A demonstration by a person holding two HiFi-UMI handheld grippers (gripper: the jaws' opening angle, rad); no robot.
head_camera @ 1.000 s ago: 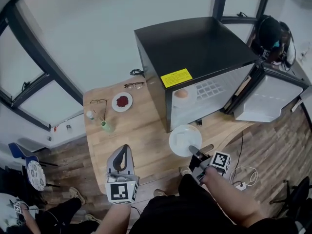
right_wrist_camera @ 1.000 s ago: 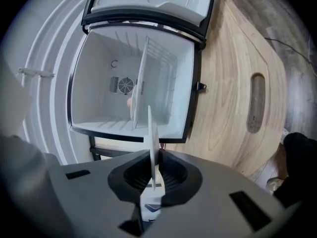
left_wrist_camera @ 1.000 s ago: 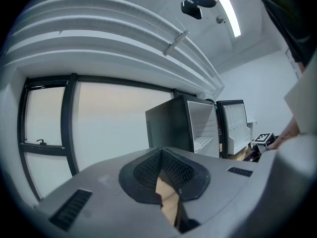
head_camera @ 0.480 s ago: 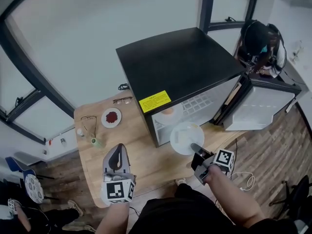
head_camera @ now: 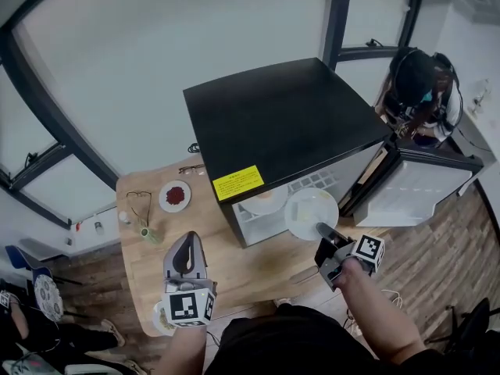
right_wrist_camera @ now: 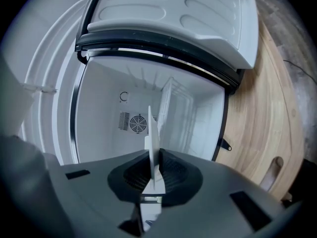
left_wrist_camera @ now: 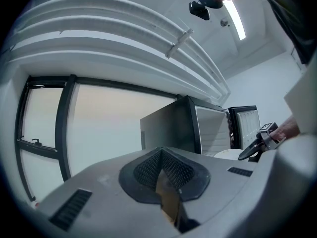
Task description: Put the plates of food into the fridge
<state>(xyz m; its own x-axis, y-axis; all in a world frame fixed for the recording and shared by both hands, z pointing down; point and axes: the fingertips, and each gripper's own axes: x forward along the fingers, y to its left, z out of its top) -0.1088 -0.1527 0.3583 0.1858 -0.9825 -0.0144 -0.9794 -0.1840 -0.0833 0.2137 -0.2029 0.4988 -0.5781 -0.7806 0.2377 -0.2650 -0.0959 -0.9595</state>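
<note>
Biggest worry here: the right gripper (head_camera: pixel 326 233) is pinching the white plate (head_camera: pixel 310 211) by just a sliver of its near rim, so the whole plate hangs out in front of it. Any tilt, or a bump on the fridge (head_camera: pixel 281 123) frame, and I'd guess whatever's on it slides off or the plate slips free. The plate sits centre-right in the head view, right at the open fridge mouth, up-left of the jaws. In the right gripper view it's edge-on, rising straight out of the clamp.
</note>
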